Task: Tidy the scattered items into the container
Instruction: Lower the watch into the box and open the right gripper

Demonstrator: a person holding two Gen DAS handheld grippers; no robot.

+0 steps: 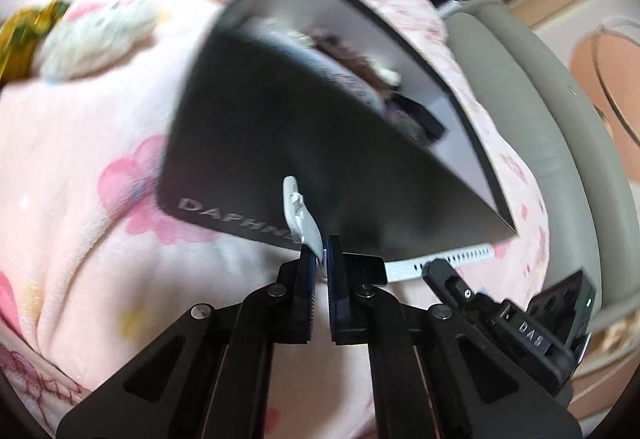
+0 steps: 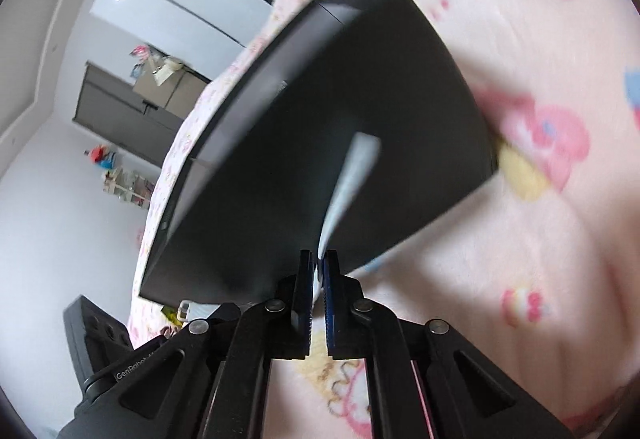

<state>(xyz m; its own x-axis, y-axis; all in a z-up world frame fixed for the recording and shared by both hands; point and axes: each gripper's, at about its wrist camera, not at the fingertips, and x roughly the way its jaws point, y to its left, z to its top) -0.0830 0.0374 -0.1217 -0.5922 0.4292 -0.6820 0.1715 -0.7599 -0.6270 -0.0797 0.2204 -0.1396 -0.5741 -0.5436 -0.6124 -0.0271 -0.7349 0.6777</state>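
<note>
Pink blanket (image 1: pixel 80 167) beneath: both grippers (image 1: pixel 320 251) (image 2: pixel 319 263) clamp a white watch strap (image 1: pixel 436 259) beside the black box (image 1: pixel 280 143); next, carry it over the box.

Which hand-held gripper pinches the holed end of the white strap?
The right hand-held gripper; the left hand-held gripper clamps the strap's buckle end instead.

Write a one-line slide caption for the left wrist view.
Left gripper shut on a white watch strap in front of the black box on a pink blanket.
</note>
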